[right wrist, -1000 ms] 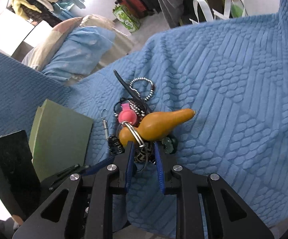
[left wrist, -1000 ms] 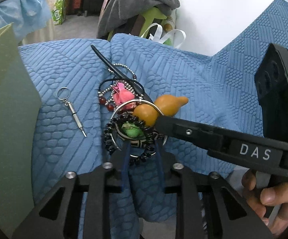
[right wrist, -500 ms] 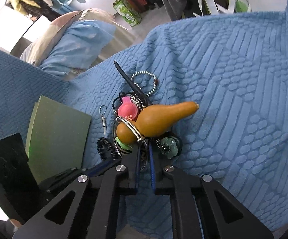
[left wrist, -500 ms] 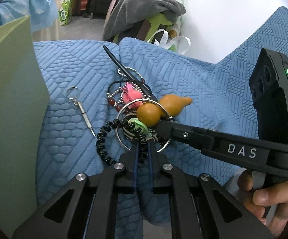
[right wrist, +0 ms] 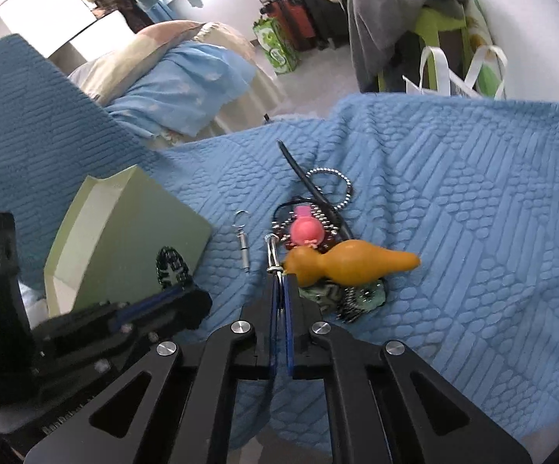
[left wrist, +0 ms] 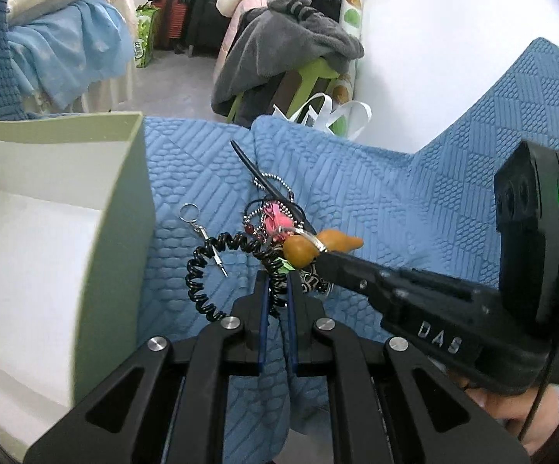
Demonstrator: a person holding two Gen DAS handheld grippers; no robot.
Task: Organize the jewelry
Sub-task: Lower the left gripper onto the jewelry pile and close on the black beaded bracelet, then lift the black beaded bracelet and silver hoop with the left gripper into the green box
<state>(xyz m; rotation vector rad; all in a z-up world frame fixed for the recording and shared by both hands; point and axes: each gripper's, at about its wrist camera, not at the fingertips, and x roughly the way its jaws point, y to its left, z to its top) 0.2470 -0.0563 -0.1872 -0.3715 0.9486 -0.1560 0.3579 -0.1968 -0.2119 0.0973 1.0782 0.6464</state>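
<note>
Left hand-held gripper [left wrist: 277, 290]: clamped on black coil bracelet [left wrist: 202, 270].
Right hand-held gripper [right wrist: 279, 290]: clamped on gourd's key ring [right wrist: 273, 255].
Advice: separate gently, then move the coil leftward into the green box [left wrist: 117, 232].

Left gripper [left wrist: 277, 284] angled downward, jaws nearly together, pinched on the black coiled cord [left wrist: 202, 270]; right gripper [right wrist: 280, 278] also angled down, jaws fully closed, clamped on the metal key ring [right wrist: 272, 255] of the orange gourd charm [right wrist: 341, 265]; seen from the left wrist cam, the right gripper reaches in from the right side, its tip close beside the left one; person's hand [left wrist: 527, 423] wraps the right gripper's handle at bottom right, fingers partly hidden behind the body.
</note>
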